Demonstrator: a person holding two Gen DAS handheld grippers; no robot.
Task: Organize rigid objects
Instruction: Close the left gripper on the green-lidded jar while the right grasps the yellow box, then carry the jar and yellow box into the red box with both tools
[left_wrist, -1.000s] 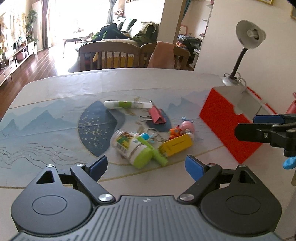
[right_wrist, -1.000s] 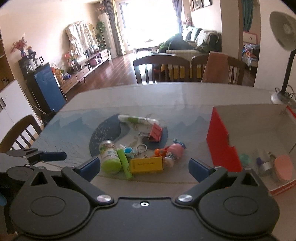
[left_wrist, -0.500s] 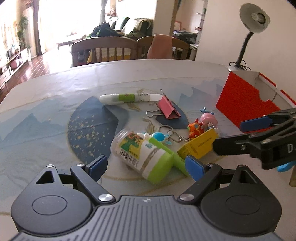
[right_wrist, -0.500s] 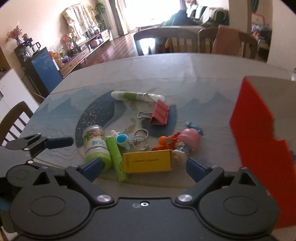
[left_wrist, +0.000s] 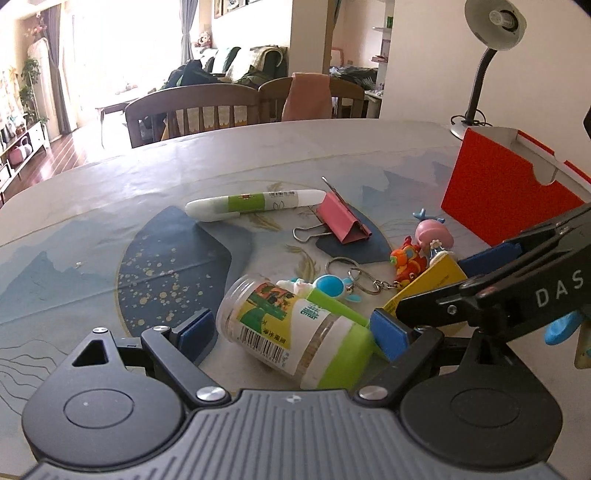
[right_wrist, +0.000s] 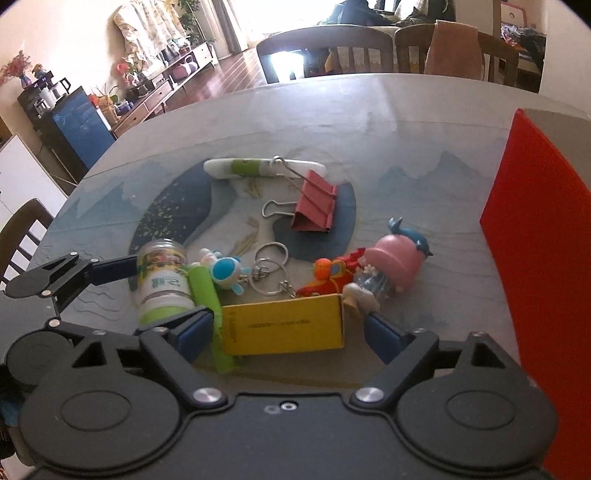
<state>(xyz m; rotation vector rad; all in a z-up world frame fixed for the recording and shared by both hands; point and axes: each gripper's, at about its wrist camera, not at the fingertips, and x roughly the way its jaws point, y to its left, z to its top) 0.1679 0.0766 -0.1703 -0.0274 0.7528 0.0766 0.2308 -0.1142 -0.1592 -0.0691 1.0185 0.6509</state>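
From the left wrist, the left gripper (left_wrist: 293, 328) has its fingers wide around the toppled jar (left_wrist: 291, 330) on the counter (left_wrist: 74, 229), while from the right wrist the right gripper (right_wrist: 284, 330) straddles the yellow box (right_wrist: 284, 325), fingers wide, so I judge both are mid-reach and closing comes next.

Left gripper (left_wrist: 295, 328), black frame with blue pads, sits low over the table with its jaws spread wide, one blue pad (left_wrist: 195, 330) out to the left and the other to the right. Right gripper (right_wrist: 290, 330), same black build, is low too, jaws wide apart. From the left wrist view it reaches in from the right side, crossing just beside the left gripper's right finger.
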